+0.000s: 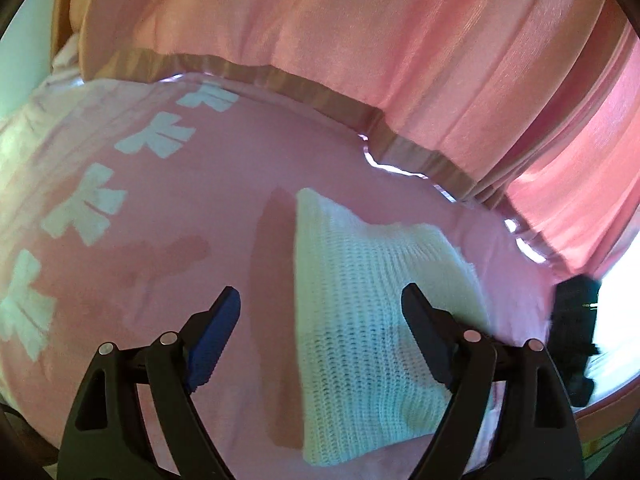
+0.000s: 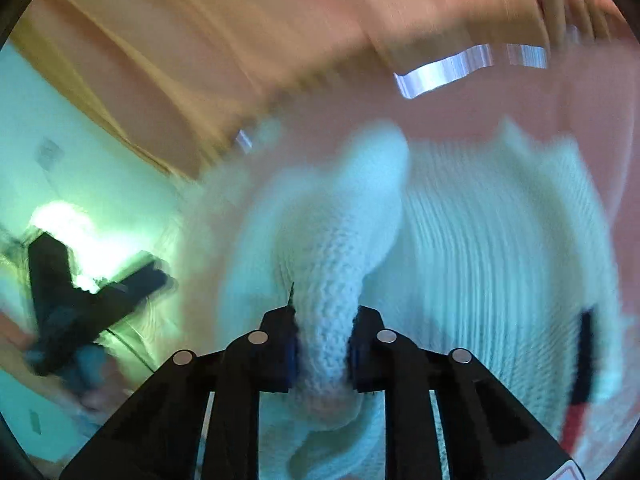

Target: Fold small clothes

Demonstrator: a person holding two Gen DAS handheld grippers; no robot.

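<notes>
A: Right gripper (image 2: 323, 350) — fingers pinched on a bunched roll of the white knit garment (image 2: 332, 320). The rest of the knit spreads out ahead of it, badly blurred in the right wrist view.

B: And the left gripper (image 1: 320, 308)?

A: Fingers spread wide, holding nothing. It hangs over the pink bedsheet (image 1: 168, 248), with the near edge of the same white knit lying flat between and under its fingers (right finger is over the cloth, left finger over bare sheet). Pink curtain (image 1: 400, 60) hangs behind.

B: So the garment is on the bed, partly flat, one part gathered up on the right.

A: That is how I read it. My guess: a fold is being carried over by the right side.

B: How to do it well?

A: Keep the pinch firm but low. Loose knit stretches and sags, so lifting high would likely drag the flat part along. I would bring the open left gripper down to pin the flat panel near the intended crease, then lay the held part across it.

B: Risks?

A: The grip is on a thick bunch, not a clean edge, so the fold may land lumpy. Worth smoothing once it is let go. Also a dark object (image 1: 576, 344) lies at the right of the sheet; I cannot tell what it is.
</notes>
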